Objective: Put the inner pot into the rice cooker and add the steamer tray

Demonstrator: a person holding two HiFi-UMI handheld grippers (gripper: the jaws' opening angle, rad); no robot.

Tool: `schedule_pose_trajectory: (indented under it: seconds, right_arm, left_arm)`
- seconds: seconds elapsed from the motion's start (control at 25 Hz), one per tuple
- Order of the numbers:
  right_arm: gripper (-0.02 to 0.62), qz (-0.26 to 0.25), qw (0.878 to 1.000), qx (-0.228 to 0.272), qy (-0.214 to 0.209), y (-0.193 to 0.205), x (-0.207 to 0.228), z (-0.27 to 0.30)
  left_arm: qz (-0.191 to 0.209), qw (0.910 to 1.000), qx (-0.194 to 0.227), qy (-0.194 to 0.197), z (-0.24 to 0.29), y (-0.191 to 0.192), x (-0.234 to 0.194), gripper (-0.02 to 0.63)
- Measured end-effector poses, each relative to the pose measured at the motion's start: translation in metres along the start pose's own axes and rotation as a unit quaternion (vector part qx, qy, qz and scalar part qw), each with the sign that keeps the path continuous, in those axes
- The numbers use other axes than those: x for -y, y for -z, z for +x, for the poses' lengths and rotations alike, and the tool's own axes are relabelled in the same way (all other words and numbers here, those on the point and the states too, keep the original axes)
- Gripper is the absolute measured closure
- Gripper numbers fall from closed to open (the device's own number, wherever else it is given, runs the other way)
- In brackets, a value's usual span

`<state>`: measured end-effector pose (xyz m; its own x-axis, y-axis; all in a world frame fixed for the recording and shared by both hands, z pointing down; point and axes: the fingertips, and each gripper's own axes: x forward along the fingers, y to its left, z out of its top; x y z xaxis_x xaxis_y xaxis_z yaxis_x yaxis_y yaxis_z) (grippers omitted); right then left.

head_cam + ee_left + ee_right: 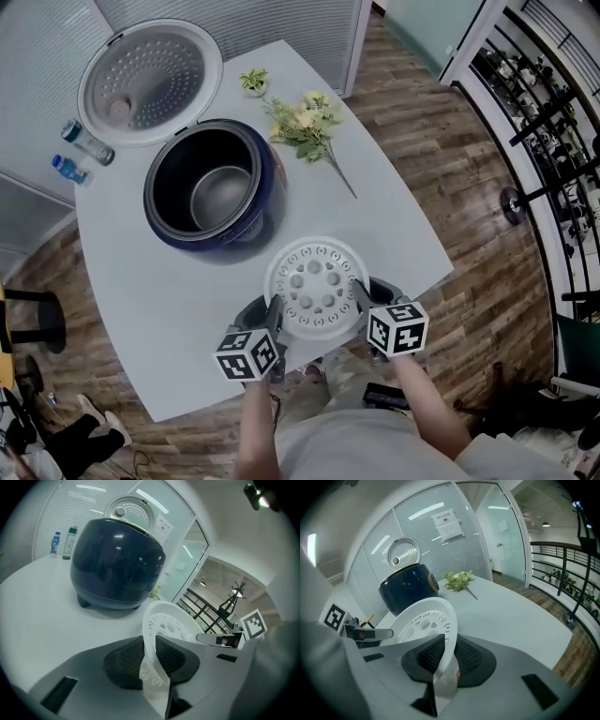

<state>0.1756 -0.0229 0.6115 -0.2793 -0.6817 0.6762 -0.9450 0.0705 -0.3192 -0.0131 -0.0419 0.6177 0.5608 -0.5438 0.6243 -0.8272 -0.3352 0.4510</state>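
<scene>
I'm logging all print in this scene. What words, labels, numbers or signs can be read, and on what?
Nothing here reads clearly.
Paper notice on the glass wall: print too small to read.
Blue-capped bottle and bottle beside it: labels too blurred.
Cubes on left gripper and right gripper: square marker patterns only, no words.

head view overhead, gripper views low, sharing rice cooker

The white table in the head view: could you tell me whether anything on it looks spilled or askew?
Nothing is spilled or damaged. Only the yellow-flowered sprig lying loose beside the open dark blue rice cooker seems out of place.
</scene>
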Motion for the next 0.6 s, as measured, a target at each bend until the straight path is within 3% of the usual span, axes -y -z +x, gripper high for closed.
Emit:
schedule_pose_trajectory:
  seconds: [0.6]
  right_arm:
    - [0.517, -0.008, 0.999, 0.032, -0.007, -0.025, -0.020, -0.033]
  left_arm:
    - [0.026, 0.9991, 0.032, 0.008, -0.034, -0.037, 0.021, 0.532]
